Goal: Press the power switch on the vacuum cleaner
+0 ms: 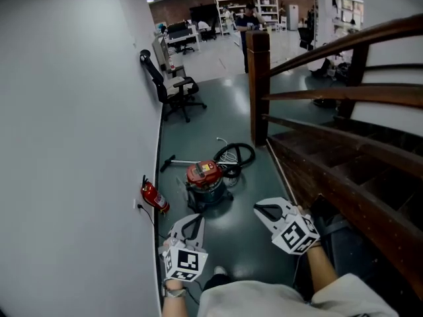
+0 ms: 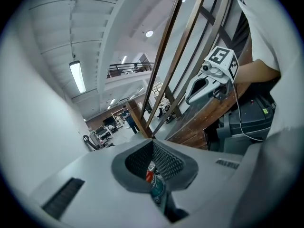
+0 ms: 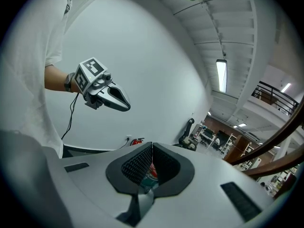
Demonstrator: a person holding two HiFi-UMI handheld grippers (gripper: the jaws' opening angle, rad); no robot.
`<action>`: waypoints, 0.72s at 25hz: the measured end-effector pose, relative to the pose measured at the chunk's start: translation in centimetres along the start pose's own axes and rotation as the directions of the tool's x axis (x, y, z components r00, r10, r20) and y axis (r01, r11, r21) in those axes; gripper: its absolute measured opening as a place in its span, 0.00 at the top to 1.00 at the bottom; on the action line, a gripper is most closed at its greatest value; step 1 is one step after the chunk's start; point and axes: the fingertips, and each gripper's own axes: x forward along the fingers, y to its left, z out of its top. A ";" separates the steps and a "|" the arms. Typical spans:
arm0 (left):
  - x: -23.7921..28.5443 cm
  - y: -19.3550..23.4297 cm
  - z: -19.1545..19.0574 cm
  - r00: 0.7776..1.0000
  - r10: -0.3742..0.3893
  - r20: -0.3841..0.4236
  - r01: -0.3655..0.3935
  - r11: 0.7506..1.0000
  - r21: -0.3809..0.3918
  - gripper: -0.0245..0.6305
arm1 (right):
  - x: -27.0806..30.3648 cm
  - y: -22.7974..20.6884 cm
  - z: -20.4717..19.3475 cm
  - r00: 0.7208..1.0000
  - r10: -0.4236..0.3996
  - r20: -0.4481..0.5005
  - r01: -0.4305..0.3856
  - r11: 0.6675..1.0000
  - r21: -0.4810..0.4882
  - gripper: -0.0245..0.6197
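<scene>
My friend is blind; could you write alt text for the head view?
A red-topped canister vacuum cleaner stands on the floor ahead, hose coiled beside it. The left claw and right claw point toward it; a fire extinguisher sits by the wall.

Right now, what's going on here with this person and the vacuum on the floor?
A person holds a left tool and a right tool out in front, both shut and empty, aimed toward a red-topped vacuum cleaner. It sits on the green floor between a white wall and a wooden staircase, with a fire extinguisher by the wall. Neither tool touches the vacuum, so its power switch is not yet pressed.
</scene>
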 end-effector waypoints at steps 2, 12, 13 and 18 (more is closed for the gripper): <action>0.4 0.4 0.3 1.000 0.003 0.002 -0.003 1.000 0.002 0.96 | 0.2 -0.7 0.4 1.000 -0.002 0.006 0.002 1.000 -0.008 0.92; 4.6 3.0 -0.6 1.000 -0.014 0.015 0.014 1.000 -0.002 0.96 | 3.7 -4.0 -0.2 1.000 -0.010 0.001 0.010 1.000 -0.001 0.92; 5.3 3.5 -0.7 1.000 -0.015 0.019 0.015 1.000 0.000 0.96 | 4.3 -4.5 -0.2 1.000 -0.013 0.001 0.013 1.000 -0.001 0.92; 8.9 6.3 -1.9 0.999 -0.032 0.029 0.032 0.999 0.012 0.96 | 7.9 -7.7 -0.5 0.999 -0.045 0.005 0.045 0.999 0.007 0.92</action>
